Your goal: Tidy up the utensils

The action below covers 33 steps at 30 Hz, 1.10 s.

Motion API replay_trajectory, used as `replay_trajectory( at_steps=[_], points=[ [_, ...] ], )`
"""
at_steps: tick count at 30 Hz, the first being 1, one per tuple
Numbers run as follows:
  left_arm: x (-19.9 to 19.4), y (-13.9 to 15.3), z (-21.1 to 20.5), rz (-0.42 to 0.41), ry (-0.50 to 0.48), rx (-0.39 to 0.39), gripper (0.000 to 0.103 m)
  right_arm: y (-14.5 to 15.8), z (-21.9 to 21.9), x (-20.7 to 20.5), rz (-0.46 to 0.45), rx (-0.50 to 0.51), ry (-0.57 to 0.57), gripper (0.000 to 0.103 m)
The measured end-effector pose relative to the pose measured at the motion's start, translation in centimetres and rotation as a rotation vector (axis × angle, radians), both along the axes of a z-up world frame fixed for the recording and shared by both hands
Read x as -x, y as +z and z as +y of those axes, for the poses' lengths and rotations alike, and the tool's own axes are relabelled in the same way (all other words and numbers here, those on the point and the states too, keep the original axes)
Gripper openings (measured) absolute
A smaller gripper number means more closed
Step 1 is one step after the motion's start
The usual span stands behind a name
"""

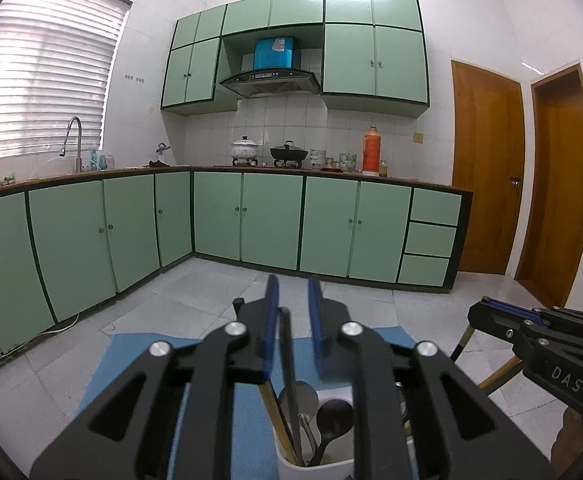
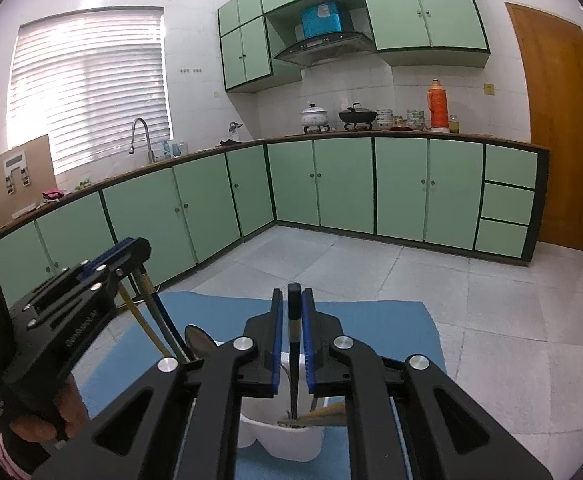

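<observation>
Right wrist view: right claw (image 2: 292, 330) pinched on a dark utensil (image 2: 293, 376) standing over the white holder (image 2: 291, 438) on the blue mat (image 2: 379, 320), left claw (image 1: 293, 328) half-open around another handle (image 1: 289, 364) — thin, stiff, probably slick, best gripped mid-handle.

pale tiled floor (image 2: 471, 312) carries a blue mat (image 2: 375, 320), laid flat, front edge toward the green cabinets. white utensil holder (image 2: 291, 438) stands on the mat, near its middle in the right wrist view; w/ utensils upright inside. in left wrist view same mat (image 1: 143, 356) & holder (image 1: 323, 468) show, partly hidden.
</observation>
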<state>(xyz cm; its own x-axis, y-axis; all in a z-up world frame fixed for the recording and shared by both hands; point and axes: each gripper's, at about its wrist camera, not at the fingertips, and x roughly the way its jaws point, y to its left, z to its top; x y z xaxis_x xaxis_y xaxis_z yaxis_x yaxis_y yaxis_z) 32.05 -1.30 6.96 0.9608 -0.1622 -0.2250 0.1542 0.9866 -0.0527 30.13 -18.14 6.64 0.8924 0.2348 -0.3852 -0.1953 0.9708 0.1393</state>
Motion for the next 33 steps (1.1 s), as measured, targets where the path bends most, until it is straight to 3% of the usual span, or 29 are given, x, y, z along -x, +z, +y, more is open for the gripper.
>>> replay_trajectory(
  at_steps=[4, 22, 30, 33],
  points=[
    [1.2, 0.4, 0.3, -0.014, 0.000, 0.006, 0.029, 0.3, -0.7, 1.0, -0.016, -0.008, -0.012, 0.017],
    [8.4, 1.2, 1.9, -0.039, 0.021, 0.043, 0.066, 1.2, -4.4, 8.7, -0.117, -0.050, -0.067, 0.053],
    [12.6, -0.3, 3.0, 0.004, 0.048, 0.054, 0.088, -0.7, -5.3, 13.0, -0.121, -0.028, -0.107, 0.085],
    [14.2, -1.2, 3.5, 0.024, 0.059, 0.048, 0.091, -1.7, -5.7, 14.8, -0.115, -0.025, -0.119, 0.092]
  ],
)
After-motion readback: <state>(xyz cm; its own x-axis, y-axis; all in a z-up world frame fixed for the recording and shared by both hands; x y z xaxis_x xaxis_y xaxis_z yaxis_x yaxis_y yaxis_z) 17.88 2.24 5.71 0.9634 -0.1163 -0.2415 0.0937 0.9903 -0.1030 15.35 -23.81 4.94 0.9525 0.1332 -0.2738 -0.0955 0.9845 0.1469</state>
